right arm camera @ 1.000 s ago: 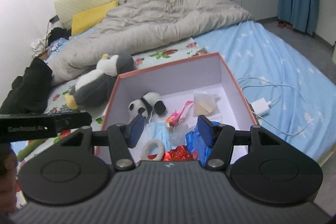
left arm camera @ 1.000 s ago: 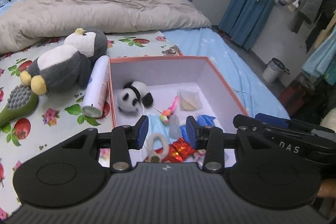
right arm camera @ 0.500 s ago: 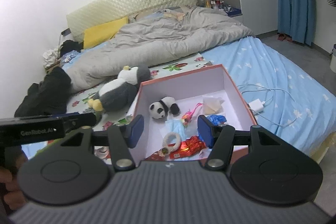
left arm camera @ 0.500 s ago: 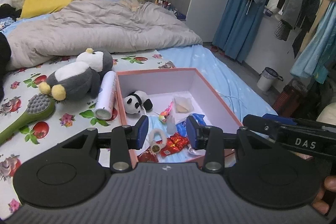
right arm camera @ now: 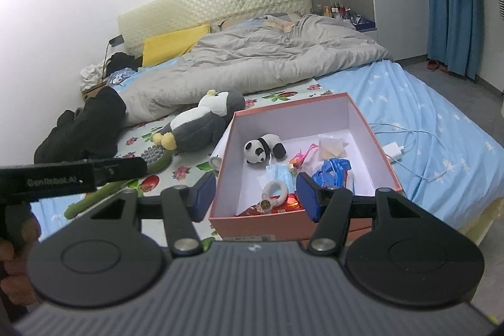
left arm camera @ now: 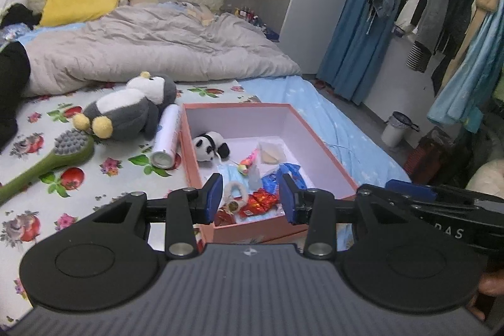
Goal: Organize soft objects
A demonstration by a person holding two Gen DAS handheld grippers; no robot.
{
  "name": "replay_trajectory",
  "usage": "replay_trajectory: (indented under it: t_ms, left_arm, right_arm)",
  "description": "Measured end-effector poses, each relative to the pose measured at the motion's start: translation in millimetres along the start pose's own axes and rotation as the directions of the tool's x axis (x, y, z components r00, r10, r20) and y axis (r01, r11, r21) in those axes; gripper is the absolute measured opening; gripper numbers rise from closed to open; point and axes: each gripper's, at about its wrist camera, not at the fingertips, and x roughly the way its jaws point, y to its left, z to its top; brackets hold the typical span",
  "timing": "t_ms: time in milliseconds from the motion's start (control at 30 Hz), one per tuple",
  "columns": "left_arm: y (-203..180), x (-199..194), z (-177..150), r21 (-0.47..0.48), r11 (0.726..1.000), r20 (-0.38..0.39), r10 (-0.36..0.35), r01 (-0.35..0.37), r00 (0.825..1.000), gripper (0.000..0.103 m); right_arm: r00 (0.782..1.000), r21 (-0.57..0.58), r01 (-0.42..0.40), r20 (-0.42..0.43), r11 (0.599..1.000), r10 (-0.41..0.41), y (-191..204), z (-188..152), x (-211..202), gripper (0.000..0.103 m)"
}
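Bedroom scene, both grippers held above the near edge of the bed. The left gripper (left arm camera: pixel 249 197) and the right gripper (right arm camera: pixel 256 194) each hover with jaws apart and nothing between the blue pads; neither touches anything. Both point toward the pink box (left arm camera: pixel 318 144), which sits open on the floral sheet (left arm camera: pixel 41 147) near the foot of the bed, probably so that loose soft items can be dropped into it from above.

Inside the box lie the small panda plush (left arm camera: pixel 209 145) at the far left, a blue face mask (right arm camera: pixel 280 173), a fluffy white ring (right arm camera: pixel 275 189), red foil wrappers (left arm camera: pixel 260 200), a blue crinkled wrapper (right arm camera: pixel 332 169) and a pale plastic pouch (right arm camera: pixel 330 145). These items rest in a loose heap toward the near wall, which suggests they are dropped in rather than arranged.

The large penguin plush (left arm camera: pixel 132 109) lies on its side on the sheet, just left of the box and outside it; it is probably the remaining soft object to be sorted. A white spray can (left arm camera: pixel 165 136) lies between the penguin and the box wall, touching or nearly touching the wall. A green silicone brush (left arm camera: pixel 53 156) rests farther left. A white charger and cable (right arm camera: pixel 397 150) lie on the blue sheet (right arm camera: pixel 425 115) to the right of the box. The grey duvet (left arm camera: pixel 151 49) is bunched at the far end.
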Motion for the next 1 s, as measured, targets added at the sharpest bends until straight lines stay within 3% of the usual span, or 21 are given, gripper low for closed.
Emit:
replay_trajectory:
  t_ms: [267, 1000]
  left_arm:
    - [-3.9, 3.8, -15.9, 0.023, 1.000, -0.001, 0.020, -0.020, 1.000, 0.045]
    - [-3.5, 20.1, -18.1, 0.038, 0.999, -0.031, 0.015, -0.014, 0.999, 0.045]
  right_arm:
    - [1.000, -0.005, 0.004, 0.004, 1.000, -0.004, -3.3, -15.0, -1.7, 0.060]
    - [0.998, 0.000, 0.057, 0.016, 0.998, -0.057, -8.3, -14.9, -2.1, 0.060]
